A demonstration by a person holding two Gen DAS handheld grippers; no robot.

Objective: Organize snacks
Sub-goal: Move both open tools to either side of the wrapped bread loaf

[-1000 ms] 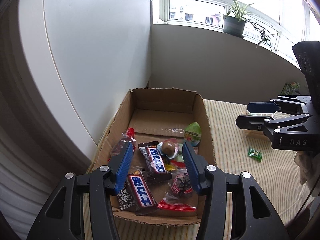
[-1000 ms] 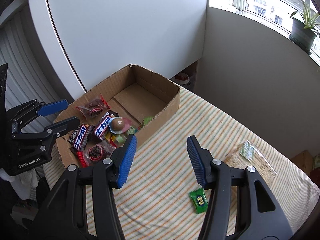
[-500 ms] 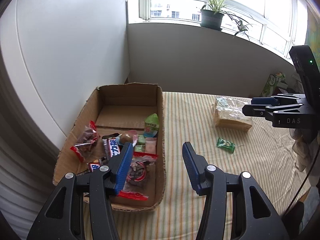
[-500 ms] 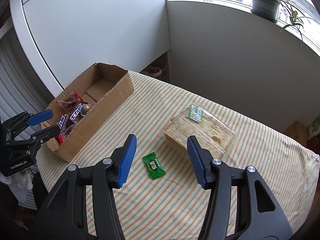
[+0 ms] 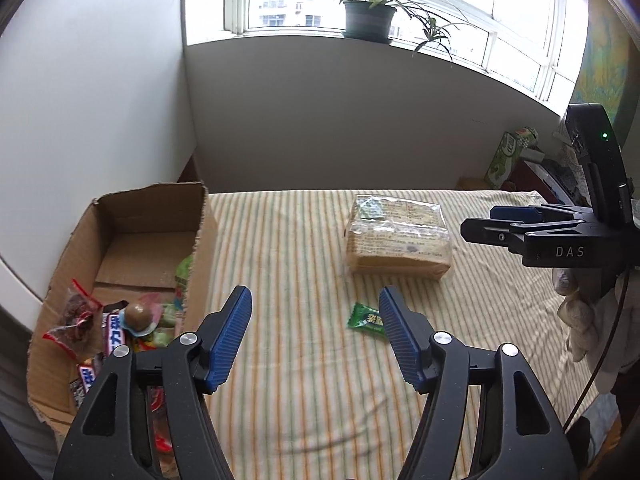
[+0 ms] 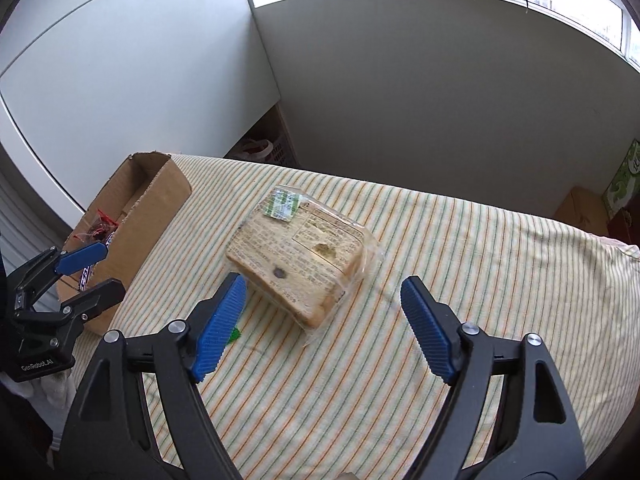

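A cardboard box (image 5: 202,248) (image 6: 154,204) on the striped cloth holds several wrapped snacks. A clear-wrapped pack of sliced bread (image 5: 398,238) (image 6: 298,254) lies mid-table. A small green candy (image 5: 366,319) (image 6: 233,336) lies in front of it. My left gripper (image 5: 315,338) hovers over the cloth right of the box, jaws opening and empty; its right fingertip overlaps the candy's edge in the left wrist view. My right gripper (image 6: 322,328) hangs over the near end of the bread, jaws opening wide with nothing pressed between them.
A potted plant (image 5: 370,16) stands on the windowsill. A white cabinet (image 5: 88,112) rises behind the box. A green carton (image 5: 506,156) and clutter sit beyond the table's right end. A gloved hand (image 5: 588,320) carries the right gripper.
Both grippers swung away from the box toward the bread and the candy. Both sets of jaws have spread wider. The bread now lies below the right gripper.
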